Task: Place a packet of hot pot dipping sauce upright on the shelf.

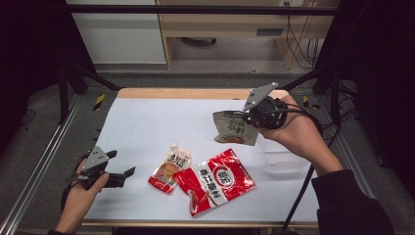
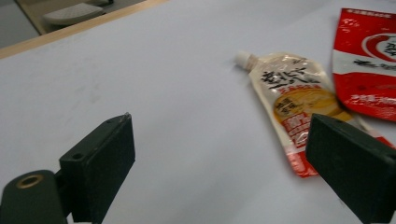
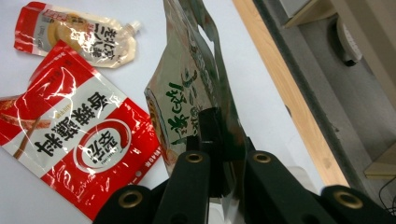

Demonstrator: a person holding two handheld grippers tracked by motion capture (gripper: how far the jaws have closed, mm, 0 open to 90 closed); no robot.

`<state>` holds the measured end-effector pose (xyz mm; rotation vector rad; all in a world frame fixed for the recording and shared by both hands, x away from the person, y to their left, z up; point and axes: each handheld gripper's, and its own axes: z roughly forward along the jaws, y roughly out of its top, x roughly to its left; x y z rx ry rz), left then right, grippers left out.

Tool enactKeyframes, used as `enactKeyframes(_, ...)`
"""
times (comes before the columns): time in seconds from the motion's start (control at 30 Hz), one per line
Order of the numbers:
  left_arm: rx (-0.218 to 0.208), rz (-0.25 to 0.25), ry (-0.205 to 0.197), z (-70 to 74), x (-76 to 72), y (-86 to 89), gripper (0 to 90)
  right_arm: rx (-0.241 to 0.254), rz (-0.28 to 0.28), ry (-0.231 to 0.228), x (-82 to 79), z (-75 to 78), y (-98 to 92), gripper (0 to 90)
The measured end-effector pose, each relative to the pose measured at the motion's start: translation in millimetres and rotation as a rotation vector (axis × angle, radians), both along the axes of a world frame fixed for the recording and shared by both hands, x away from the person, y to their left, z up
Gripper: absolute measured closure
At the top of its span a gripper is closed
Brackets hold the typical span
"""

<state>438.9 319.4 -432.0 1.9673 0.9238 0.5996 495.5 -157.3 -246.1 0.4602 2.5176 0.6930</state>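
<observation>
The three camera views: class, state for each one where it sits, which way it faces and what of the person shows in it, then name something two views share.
High view: above the table's near side, facing forward and down on the white tabletop; both forearms, left gripper, right gripper.
Left gripper view: on that gripper, facing the beige spouted sauce pouch; open black jaws.
Right gripper view: looks along jaws shut on the olive-tan foil packet.
Shared: the red-and-white glossy packet.

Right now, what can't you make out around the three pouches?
- Held green-print pouch: lower edge hidden between the right hand-held gripper jaws, right gripper view.
- Red pouch: cut off by the frame edge, left gripper view.
- Spouted pouch: one edge lies under the red pouch, high view.
</observation>
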Motion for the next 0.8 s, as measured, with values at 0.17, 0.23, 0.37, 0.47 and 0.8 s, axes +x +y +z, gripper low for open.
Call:
enactKeyframes(0.17,-0.001,0.022,-0.006,-5.2,-4.6,4.3,8.0,0.001,-0.024,-0.014,-2.6,7.4,-12.5,90.0)
enactKeyframes(0.23,-0.006,0.024,0.002,-8.7,-7.0,4.9,8.0,0.006,-0.042,-0.025,-4.0,10.5,-19.4,90.0)
enactKeyframes(0.37,0.013,0.021,0.001,-10.5,-9.8,3.0,8.0,0.017,-0.057,-0.036,-8.9,13.9,-33.0,90.0)
enactKeyframes(0.47,0.023,0.015,0.004,-10.7,-10.1,1.1,8.0,0.030,-0.079,-0.037,-11.8,16.0,-45.4,90.0)
enactKeyframes(0.8,0.026,0.037,0.003,-12.3,-10.5,4.5,7.9,0.027,-0.123,-0.031,-20.2,12.8,-83.6,90.0)
